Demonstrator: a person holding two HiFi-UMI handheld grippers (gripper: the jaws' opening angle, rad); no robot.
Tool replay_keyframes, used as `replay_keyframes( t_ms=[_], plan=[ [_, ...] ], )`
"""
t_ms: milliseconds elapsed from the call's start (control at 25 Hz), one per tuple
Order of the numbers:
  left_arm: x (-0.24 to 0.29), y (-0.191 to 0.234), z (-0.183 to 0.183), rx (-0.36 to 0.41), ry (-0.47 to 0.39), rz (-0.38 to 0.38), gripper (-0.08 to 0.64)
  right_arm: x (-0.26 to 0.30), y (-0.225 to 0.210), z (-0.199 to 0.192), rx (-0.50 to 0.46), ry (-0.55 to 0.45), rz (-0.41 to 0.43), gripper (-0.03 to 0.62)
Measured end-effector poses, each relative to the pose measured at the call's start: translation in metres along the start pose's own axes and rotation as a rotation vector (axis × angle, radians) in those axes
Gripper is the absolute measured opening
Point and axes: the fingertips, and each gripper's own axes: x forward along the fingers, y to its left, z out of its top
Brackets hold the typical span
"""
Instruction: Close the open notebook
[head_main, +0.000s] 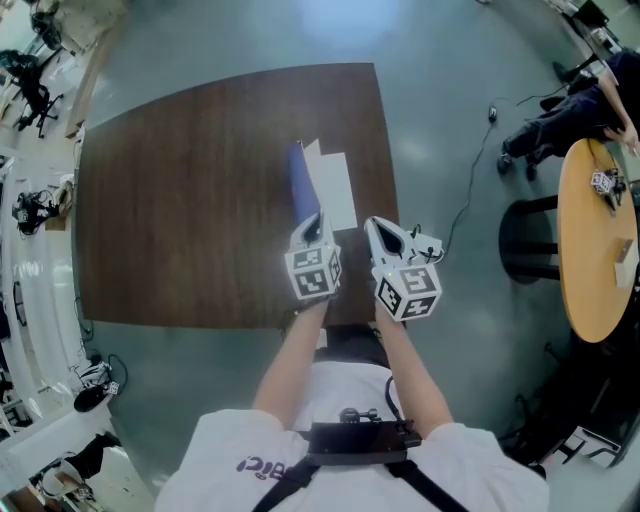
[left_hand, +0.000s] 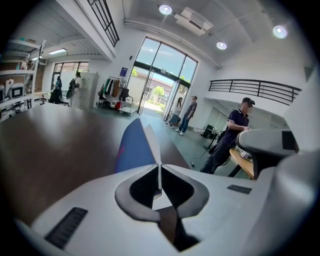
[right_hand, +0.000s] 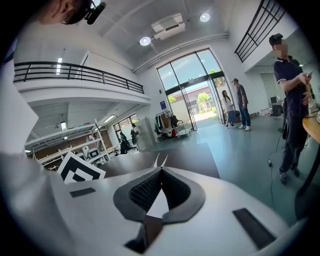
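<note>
The brown desk carries the notebook near its right edge, toward the near side. Its blue cover stands up on edge, probably raised so it can fold over the white page. The left tongs are clenched on its near end. The right tongs are pressed together on nothing, idle just beside. Whether a page is pinched along with the cover is hard to tell.

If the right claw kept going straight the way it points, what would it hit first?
Most likely the white page of the open notebook, just ahead of the shut right gripper. Depth is unclear, so it might touch the brown table first.
</note>
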Motion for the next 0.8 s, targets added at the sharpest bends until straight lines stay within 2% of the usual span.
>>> replay_keyframes(
  t_ms=[360,800],
  plan=[
    [0.040,-0.026,-0.033,0.015,0.101,-0.048,0.025,-0.009,-0.027,-0.011,0.044,0.012,-0.047,0.002],
    [0.074,-0.032,-0.069,0.030,0.209,-0.031,0.025,-0.024,-0.052,-0.029,0.100,0.011,-0.090,0.002]
  ],
)
